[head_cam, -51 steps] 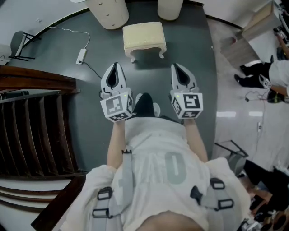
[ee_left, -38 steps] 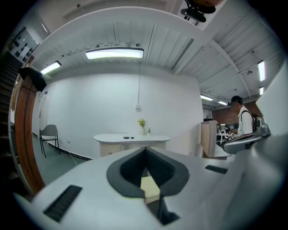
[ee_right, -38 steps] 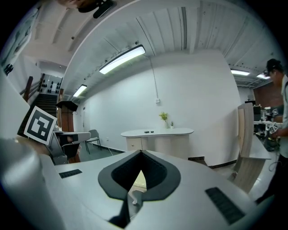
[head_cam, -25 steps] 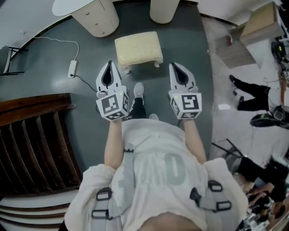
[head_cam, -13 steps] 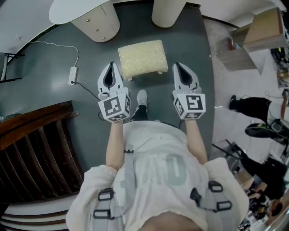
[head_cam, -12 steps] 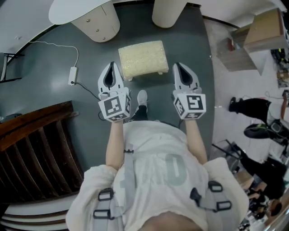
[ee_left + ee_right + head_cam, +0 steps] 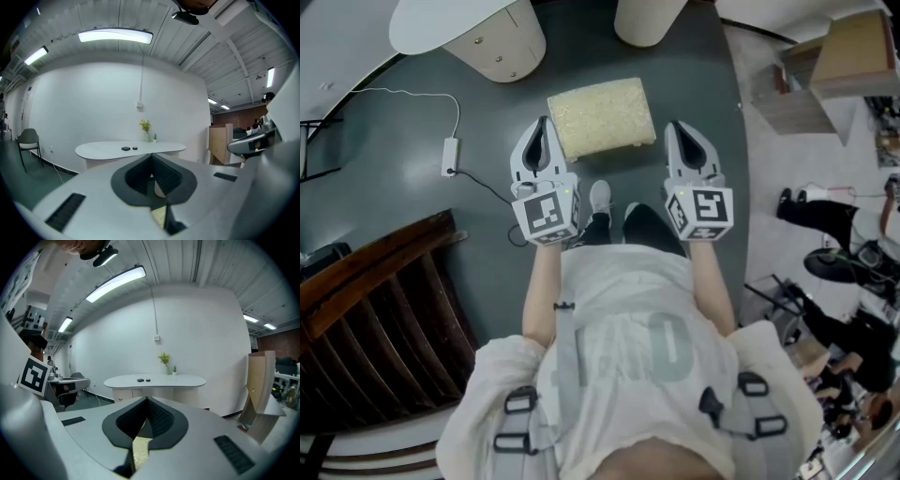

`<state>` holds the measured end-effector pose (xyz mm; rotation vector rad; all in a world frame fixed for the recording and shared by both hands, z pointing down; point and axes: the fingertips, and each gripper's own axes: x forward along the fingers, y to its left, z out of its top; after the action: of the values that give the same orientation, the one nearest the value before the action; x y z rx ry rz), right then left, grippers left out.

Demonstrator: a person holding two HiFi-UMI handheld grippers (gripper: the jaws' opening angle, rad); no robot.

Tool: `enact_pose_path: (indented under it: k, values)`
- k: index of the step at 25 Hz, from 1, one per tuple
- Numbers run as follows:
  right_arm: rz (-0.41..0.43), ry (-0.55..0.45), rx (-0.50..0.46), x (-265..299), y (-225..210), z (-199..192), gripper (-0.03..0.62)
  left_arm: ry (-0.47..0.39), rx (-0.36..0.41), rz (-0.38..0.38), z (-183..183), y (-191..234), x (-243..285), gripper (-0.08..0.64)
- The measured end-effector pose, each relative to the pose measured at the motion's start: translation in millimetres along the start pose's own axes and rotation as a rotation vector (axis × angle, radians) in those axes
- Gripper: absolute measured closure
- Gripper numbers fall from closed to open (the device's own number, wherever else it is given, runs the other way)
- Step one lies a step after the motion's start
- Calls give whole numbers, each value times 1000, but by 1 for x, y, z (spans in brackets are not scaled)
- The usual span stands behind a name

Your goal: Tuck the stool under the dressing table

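The stool [image 7: 602, 114], a low cream cushion on short legs, stands on the dark floor in front of the white dressing table [image 7: 450, 21], outside the gap between its two pedestals. My left gripper [image 7: 543, 123] is shut and empty, with its tip by the stool's near left corner. At the near right corner my right gripper [image 7: 678, 127] is also shut and empty. In the left gripper view the gripper [image 7: 151, 157] points at the table [image 7: 126, 149]. The right gripper [image 7: 146, 401] also faces the table [image 7: 154, 379]. A sliver of the stool [image 7: 139, 448] shows below its jaws.
A power adapter with a cable [image 7: 449, 156] lies on the floor left of the stool. A dark wooden slatted structure [image 7: 375, 300] fills the left. A plywood cabinet [image 7: 855, 52] and a person's legs [image 7: 825, 211] are at the right. A chair [image 7: 29, 138] stands by the wall.
The person has walked forward, so the stool and table now lie closer. Both grippers, still shut, have come from short of the stool to beside its near corners.
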<state>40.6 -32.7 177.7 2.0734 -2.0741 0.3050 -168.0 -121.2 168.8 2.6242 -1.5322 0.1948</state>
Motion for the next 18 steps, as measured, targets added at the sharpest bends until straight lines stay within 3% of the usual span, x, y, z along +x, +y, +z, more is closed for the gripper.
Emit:
enact_pose_path:
  k: [13, 18]
  values:
    - [52, -38, 4, 20, -30, 20, 589, -22, 24, 80, 25, -19, 14, 557]
    - [100, 3, -5, 24, -36, 13, 589, -28, 45, 93, 29, -31, 15, 557]
